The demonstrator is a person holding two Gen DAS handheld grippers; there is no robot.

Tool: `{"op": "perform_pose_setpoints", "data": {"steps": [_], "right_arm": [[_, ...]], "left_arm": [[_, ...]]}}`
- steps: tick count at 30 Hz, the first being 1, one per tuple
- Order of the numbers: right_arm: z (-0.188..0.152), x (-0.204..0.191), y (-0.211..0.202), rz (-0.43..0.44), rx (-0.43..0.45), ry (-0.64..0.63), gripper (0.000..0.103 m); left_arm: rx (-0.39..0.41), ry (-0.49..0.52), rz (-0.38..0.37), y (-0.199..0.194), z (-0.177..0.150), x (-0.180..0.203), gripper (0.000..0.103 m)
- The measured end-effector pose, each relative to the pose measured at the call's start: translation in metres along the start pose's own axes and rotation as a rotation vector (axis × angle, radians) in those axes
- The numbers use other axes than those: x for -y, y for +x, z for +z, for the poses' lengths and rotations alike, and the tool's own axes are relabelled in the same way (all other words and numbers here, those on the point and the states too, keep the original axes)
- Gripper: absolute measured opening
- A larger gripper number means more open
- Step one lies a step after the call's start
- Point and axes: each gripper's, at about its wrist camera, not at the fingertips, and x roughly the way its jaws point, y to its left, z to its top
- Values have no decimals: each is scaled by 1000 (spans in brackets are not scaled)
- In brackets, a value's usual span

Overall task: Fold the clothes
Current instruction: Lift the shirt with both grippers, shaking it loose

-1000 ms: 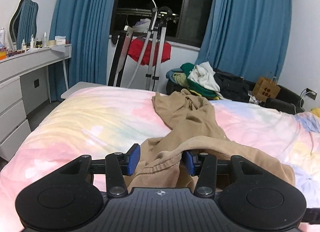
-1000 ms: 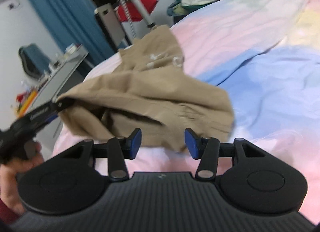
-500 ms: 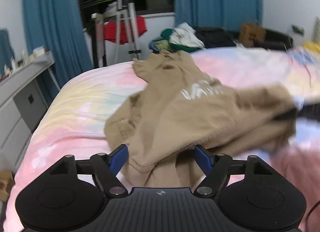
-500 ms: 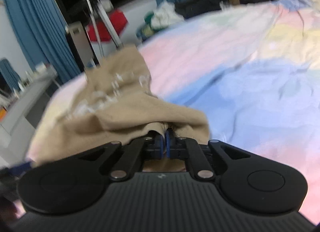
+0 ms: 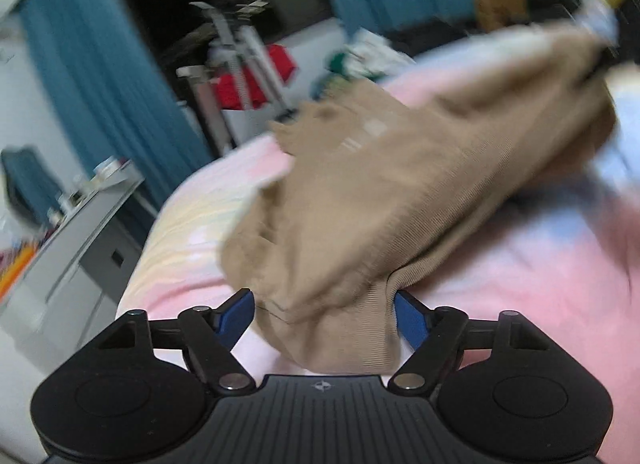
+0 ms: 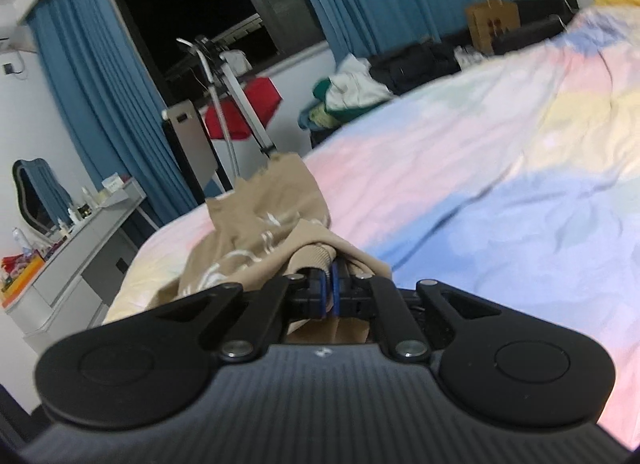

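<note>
Left wrist view: left gripper (image 5: 322, 314) jaws remain spread, tan garment (image 5: 384, 200) bunched between them, unpinched; the cloth now stretches taut toward 1 o'clock.

Right wrist view: right gripper (image 6: 328, 296), spread a second ago, is pressed together on the garment's hem above the bed (image 6: 480, 184). Judgement: spreading for the fold has begun.

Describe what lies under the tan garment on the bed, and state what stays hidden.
Under the tan garment lies the pastel bedspread, pink and yellow around its edges. The cover directly beneath the cloth is hidden, and so is anything lying there.
</note>
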Motion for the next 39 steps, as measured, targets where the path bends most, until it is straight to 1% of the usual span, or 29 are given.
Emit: {"op": "perform_pose_setpoints", "data": {"steps": [3, 5, 7, 9, 10, 12, 14, 17, 20, 23, 25, 27, 28, 30, 32, 35, 37, 39], "right_arm": [[-2, -2, 3, 0, -22, -10, 6], [-4, -4, 6, 7, -46, -24, 6], [-8, -7, 10, 31, -78, -25, 6], [-10, -10, 12, 51, -95, -32, 6], [-10, -12, 11, 57, -94, -42, 6], [-11, -16, 9, 72, -88, -55, 6], [-10, -19, 7, 93, -83, -63, 6], [-11, -25, 3, 109, -71, -92, 6], [-12, -27, 1, 108, -64, -103, 6], [-11, -24, -1, 99, -49, -107, 6], [-11, -24, -2, 66, -24, -131, 6], [-11, -25, -3, 12, 19, -167, 6], [-12, -25, -3, -16, 40, -181, 6], [-13, -23, -2, -60, 52, -190, 6], [-15, -19, 2, -94, 44, -183, 6], [-25, -15, 12, -143, -41, -182, 8], [-33, -10, 19, -153, -115, -163, 8], [-43, -3, 24, -159, -188, -133, 10]], "left_arm": [[62, -112, 1, -9, 8, -15, 76], [90, -136, -33, -15, 11, -17, 75], [114, -102, -92, -19, 14, -12, 78], [145, -26, -132, -25, 14, 3, 81], [165, 10, -146, -29, 13, 12, 84], [201, 63, -180, -32, 15, 30, 87], [206, 72, -200, -25, 20, 47, 87], [166, 9, -192, -2, 31, 63, 87], [97, -90, -153, 22, 39, 62, 87], [44, -161, -61, 31, 37, 47, 88], [-9, -215, 25, 30, 30, 29, 87], [-63, -268, 110, 28, 23, 11, 87], [-86, -288, 141, 25, 19, 3, 87], [-115, -317, 182, 13, 12, -13, 88], [-119, -348, 201, 0, 8, -26, 88], [-142, -419, 191, -20, 1, -44, 88], [-159, -439, 173, -29, -3, -48, 78], [-169, -440, 161, -35, -6, -49, 74]]}}
